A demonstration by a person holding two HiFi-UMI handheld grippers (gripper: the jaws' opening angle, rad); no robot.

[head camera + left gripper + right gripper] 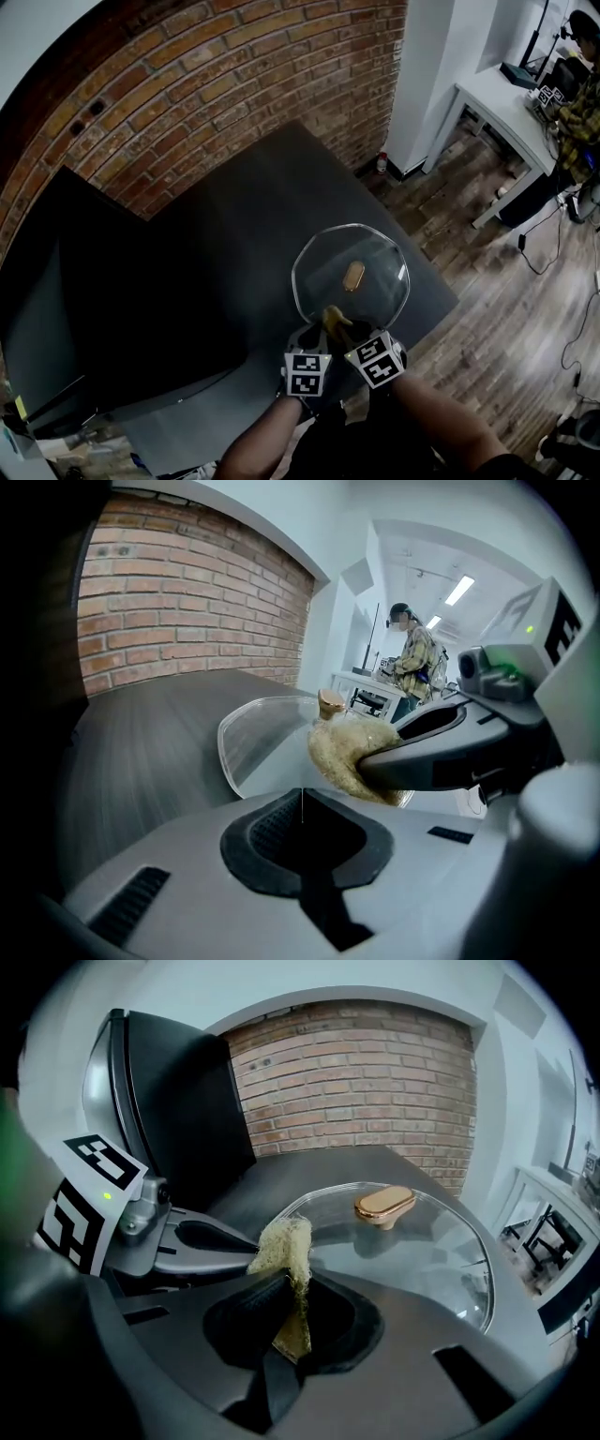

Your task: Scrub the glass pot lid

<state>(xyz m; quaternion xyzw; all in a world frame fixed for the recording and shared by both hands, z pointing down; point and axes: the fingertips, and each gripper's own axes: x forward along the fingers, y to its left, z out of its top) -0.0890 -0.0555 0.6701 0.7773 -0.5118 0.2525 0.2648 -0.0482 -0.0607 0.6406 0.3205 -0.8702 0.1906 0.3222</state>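
The glass pot lid (375, 292) with a gold knob (353, 276) sits over the near right part of the dark table (234, 234). My left gripper (314, 339) is at its near rim, jaws closed together where the rim (246, 752) runs in under them. My right gripper (349, 336) is shut on a yellow sponge (333, 319), which stands up out of the jaws over the lid's near edge. In the right gripper view the sponge (286, 1246) is pinched in my right gripper (291, 1290), with the lid (422, 1251) and knob (384, 1203) just beyond. The left gripper view shows the sponge (345, 752) beside my left gripper (302, 801).
A brick wall (216, 84) runs behind the table. A black panel (56, 281) stands at the left. To the right are a wooden floor (506, 319), a white table (506, 98) and a person (577, 112). A small bottle (381, 163) stands at the wall's foot.
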